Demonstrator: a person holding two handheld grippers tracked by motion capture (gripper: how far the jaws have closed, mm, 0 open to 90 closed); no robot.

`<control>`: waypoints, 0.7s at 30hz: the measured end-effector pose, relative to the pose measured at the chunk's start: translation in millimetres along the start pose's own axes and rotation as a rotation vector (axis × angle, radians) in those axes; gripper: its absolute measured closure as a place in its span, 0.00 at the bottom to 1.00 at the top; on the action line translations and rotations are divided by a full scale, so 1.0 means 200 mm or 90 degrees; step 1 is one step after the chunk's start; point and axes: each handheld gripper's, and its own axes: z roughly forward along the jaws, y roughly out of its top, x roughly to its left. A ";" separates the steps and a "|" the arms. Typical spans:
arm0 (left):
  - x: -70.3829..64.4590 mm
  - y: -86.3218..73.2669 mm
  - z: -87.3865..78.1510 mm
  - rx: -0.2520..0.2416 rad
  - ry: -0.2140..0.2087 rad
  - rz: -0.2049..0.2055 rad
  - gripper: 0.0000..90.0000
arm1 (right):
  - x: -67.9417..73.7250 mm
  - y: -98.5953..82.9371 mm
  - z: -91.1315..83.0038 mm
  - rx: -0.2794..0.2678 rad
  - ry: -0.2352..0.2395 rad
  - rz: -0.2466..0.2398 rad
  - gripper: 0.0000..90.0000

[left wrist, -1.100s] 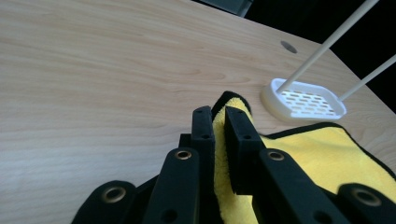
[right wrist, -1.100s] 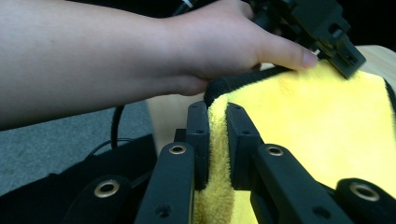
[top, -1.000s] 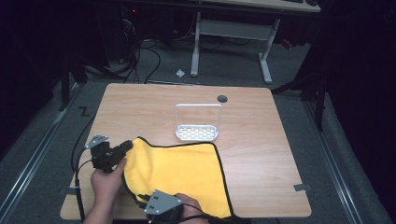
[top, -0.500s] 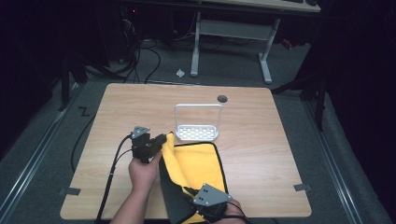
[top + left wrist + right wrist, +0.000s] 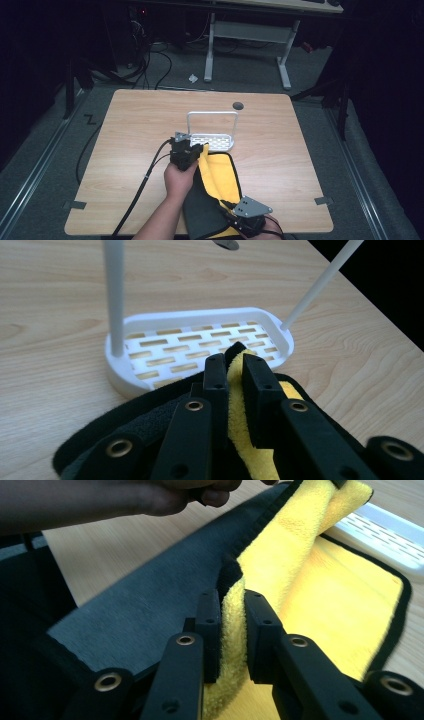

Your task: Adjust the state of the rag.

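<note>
A cloth [image 5: 218,176], yellow on one face and dark grey on the other with a black hem, lies at the table's front middle, its left half lifted and folding over to the right. My left gripper [image 5: 196,150] is shut on the cloth's [image 5: 239,405] far edge, just in front of the white slotted tray [image 5: 214,142]. My right gripper [image 5: 227,209] is shut on the cloth's [image 5: 280,555] near edge by the table's front. In the right gripper view its jaws pinch yellow pile, with the grey underside to the left.
The white tray [image 5: 200,342] has a tall wire handle [image 5: 212,116] standing over it. A round cable hole [image 5: 238,106] sits in the wooden table [image 5: 125,135] behind it. The left gripper's cable [image 5: 140,187] trails off the front edge. Desk legs stand on the floor beyond.
My left gripper has carried the cloth's left edge up and rightward from the table's left side to the tray. The right gripper slid right along the front. The cloth went from spread flat to half folded.
</note>
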 end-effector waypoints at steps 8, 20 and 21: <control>-0.07 0.00 0.06 0.012 -0.050 0.016 0.74 | -0.01 0.00 -0.03 -0.018 0.000 0.014 0.73; -0.10 -0.01 -0.01 -0.018 -0.093 0.040 0.51 | -0.04 -0.01 -0.01 -0.016 -0.006 0.032 0.70; -0.09 -0.01 -0.03 -0.021 -0.094 0.042 0.50 | -0.04 -0.01 -0.01 -0.015 -0.007 0.030 0.70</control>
